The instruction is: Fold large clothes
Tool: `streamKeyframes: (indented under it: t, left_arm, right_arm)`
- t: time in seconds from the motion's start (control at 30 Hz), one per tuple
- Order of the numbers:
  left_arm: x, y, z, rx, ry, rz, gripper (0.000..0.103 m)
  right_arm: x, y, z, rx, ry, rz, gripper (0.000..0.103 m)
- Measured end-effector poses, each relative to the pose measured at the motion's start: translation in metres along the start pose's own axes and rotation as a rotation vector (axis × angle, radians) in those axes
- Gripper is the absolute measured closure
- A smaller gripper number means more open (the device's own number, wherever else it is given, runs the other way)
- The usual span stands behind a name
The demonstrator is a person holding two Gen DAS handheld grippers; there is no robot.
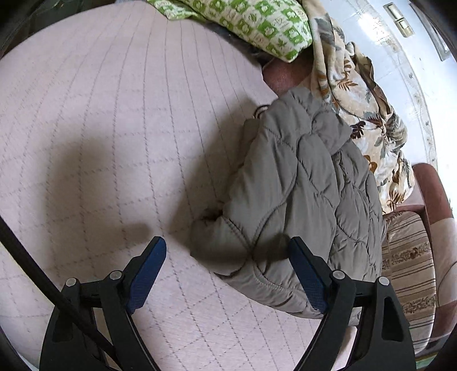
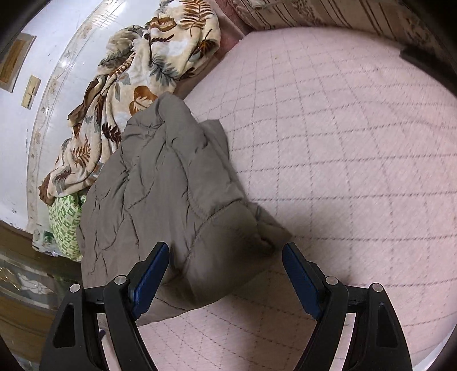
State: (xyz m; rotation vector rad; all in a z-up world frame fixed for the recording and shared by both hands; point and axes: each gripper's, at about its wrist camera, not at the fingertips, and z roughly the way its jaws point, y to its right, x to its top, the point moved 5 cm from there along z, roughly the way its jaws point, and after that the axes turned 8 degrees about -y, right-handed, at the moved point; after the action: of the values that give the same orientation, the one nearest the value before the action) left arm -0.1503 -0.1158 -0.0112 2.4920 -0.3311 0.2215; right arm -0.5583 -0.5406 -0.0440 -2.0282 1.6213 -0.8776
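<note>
A grey quilted puffer jacket (image 1: pixel 302 194) lies folded in a bundle on the pink quilted bed cover (image 1: pixel 114 128). My left gripper (image 1: pixel 228 251) is open and empty, hovering above the jacket's near corner. In the right wrist view the same jacket (image 2: pixel 165 205) lies at the left of the pink cover (image 2: pixel 357 142). My right gripper (image 2: pixel 225 256) is open and empty, with its jaws spread over the jacket's near edge and a folded sleeve end (image 2: pixel 268 231).
A cream blanket with a leaf print (image 1: pixel 351 94) is bunched beside the jacket, also in the right wrist view (image 2: pixel 137 77). A green and white patterned cloth (image 1: pixel 257 22) lies past it. A striped cushion (image 1: pixel 408 265) sits at the bed's edge. White wall behind.
</note>
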Motion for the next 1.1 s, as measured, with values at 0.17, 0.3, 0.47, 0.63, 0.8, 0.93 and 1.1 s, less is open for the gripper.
streamKeyframes:
  t: [0.17,0.3,0.47,0.63,0.8,0.93,1.1]
  left_arm:
    - [-0.001,0.006,0.009,-0.020,0.004,0.000,0.021]
    - [-0.001,0.018,0.015,0.025,0.023,0.041,0.024]
    - [0.003,0.023,0.017,0.036,0.036,0.063,0.033]
    - [0.005,0.024,0.015,0.016,0.030,0.079,0.048]
    - [0.007,0.015,0.014,-0.031,-0.009,0.024,0.039]
    - [-0.002,0.004,0.009,-0.075,-0.037,-0.037,0.033]
    - [-0.010,-0.004,0.011,-0.069,-0.045,-0.080,0.027]
  right_arm:
    - [-0.006,0.004,0.013,0.051,-0.029,0.057,0.018]
    - [-0.005,0.009,0.020,0.082,-0.019,0.109,0.017]
    - [-0.001,0.008,0.028,0.107,0.000,0.125,0.022]
    - [0.001,-0.005,0.025,0.061,0.030,0.040,0.046]
    - [0.002,-0.005,0.026,0.049,0.023,0.034,0.045]
    - [0.003,-0.004,0.027,0.058,0.005,0.042,0.040]
    - [0.003,-0.002,0.027,0.060,-0.005,0.054,0.037]
